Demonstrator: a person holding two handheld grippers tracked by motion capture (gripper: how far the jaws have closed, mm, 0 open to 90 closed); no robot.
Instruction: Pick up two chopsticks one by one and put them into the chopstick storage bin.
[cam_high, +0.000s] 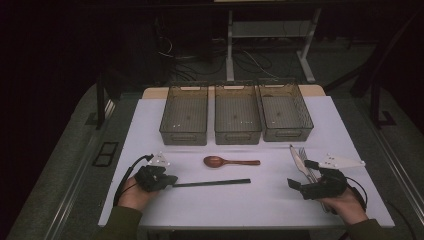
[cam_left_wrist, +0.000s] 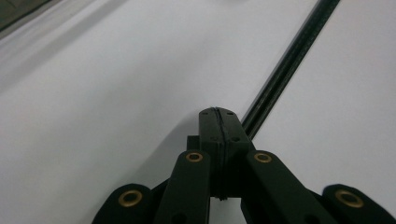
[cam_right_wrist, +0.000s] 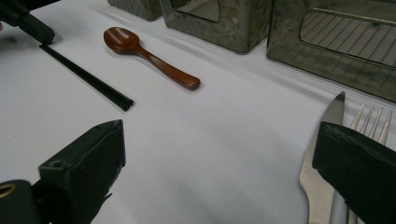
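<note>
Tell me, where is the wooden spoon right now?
In the high view the wooden spoon lies mid-table, between the middle basket and the black stick.

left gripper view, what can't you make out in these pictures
- Left gripper view: the shut left claw covers the near end of the black stick; touching or apart, cannot tell. The top edge cuts off its far end.
- Right gripper view: the right claw covers part of the fork; the bottom edge cuts off the knife handle.
- High view: the hand and claw hide the knife and fork handles.
</note>
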